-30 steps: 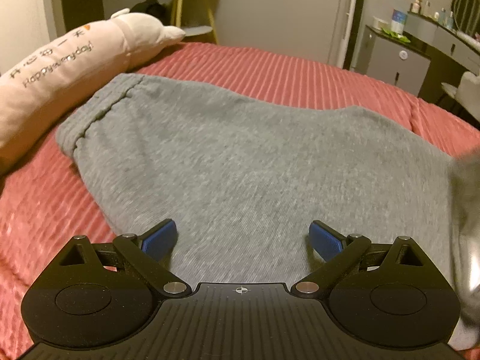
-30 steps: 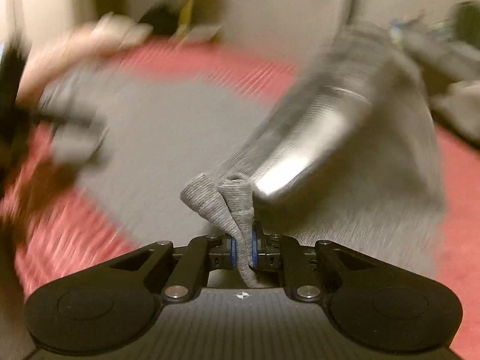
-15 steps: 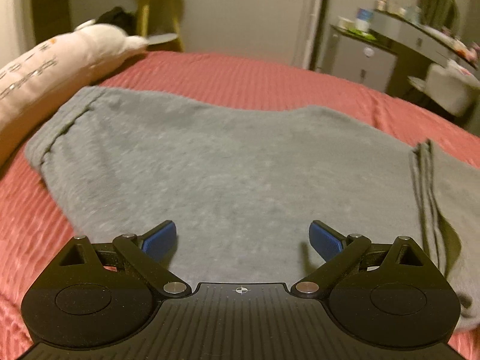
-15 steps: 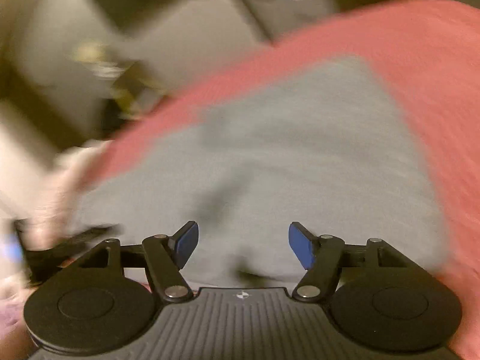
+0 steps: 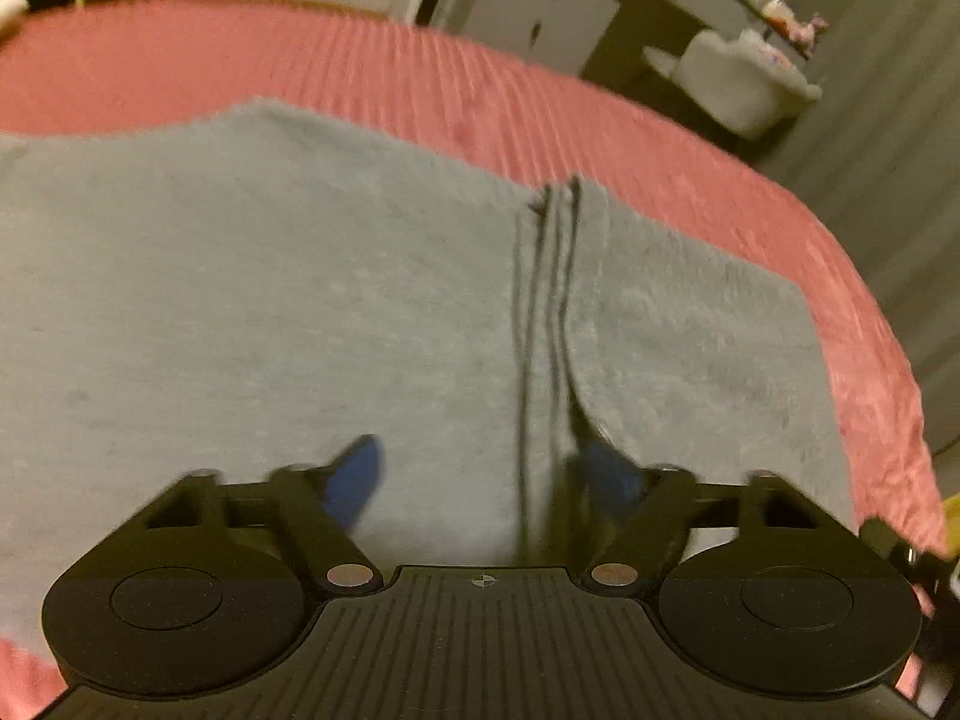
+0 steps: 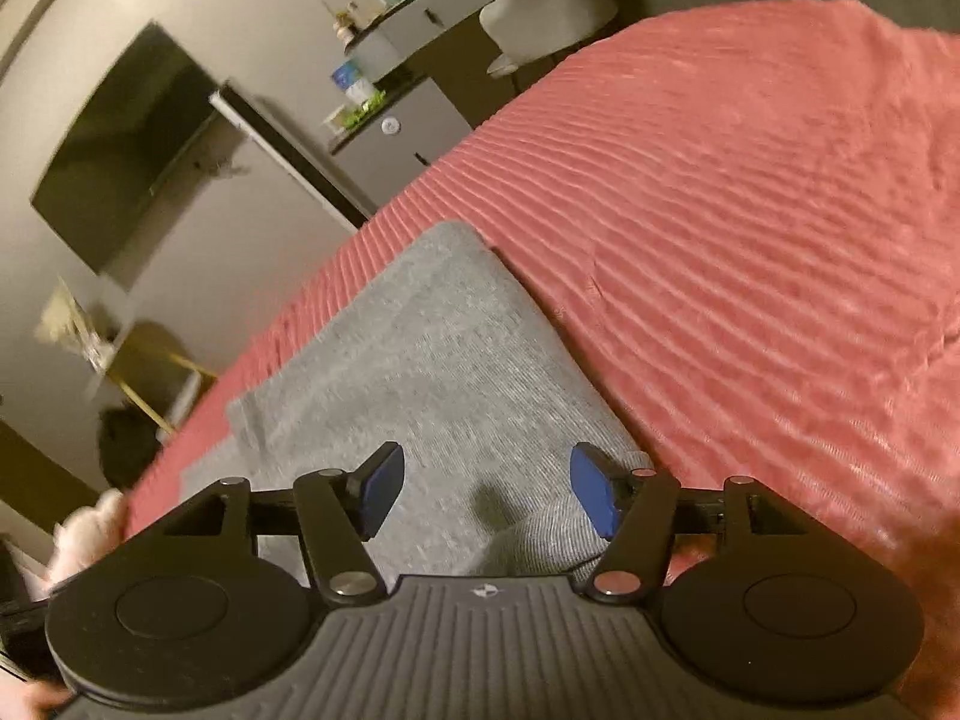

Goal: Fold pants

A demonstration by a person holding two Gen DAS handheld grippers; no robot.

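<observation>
Grey pants (image 5: 240,312) lie flat on the red ribbed bedspread (image 5: 420,72). The folded-over leg's layered edges (image 5: 546,312) run as dark lines down the cloth. My left gripper (image 5: 483,480) hovers low over that edge, jaws closing. The edge sits between the pads, close to the right pad (image 5: 612,477), and is not pinched. In the right wrist view the pants (image 6: 432,360) end in a folded corner on the bedspread (image 6: 750,210). My right gripper (image 6: 486,495) is over the cloth, jaws opening, holding nothing.
The bed's far edge drops off toward a grey cabinet (image 5: 528,18) and a white chair (image 5: 744,78). A dark screen (image 6: 120,144) hangs on the wall, with a yellow-legged stool (image 6: 150,372) below it. A pale plush pillow (image 6: 84,540) lies at the left.
The right gripper let go of the bunched grey cuff, opened and rolled, swinging off across the bed. The left gripper moved right to the folded edge and its jaws narrowed.
</observation>
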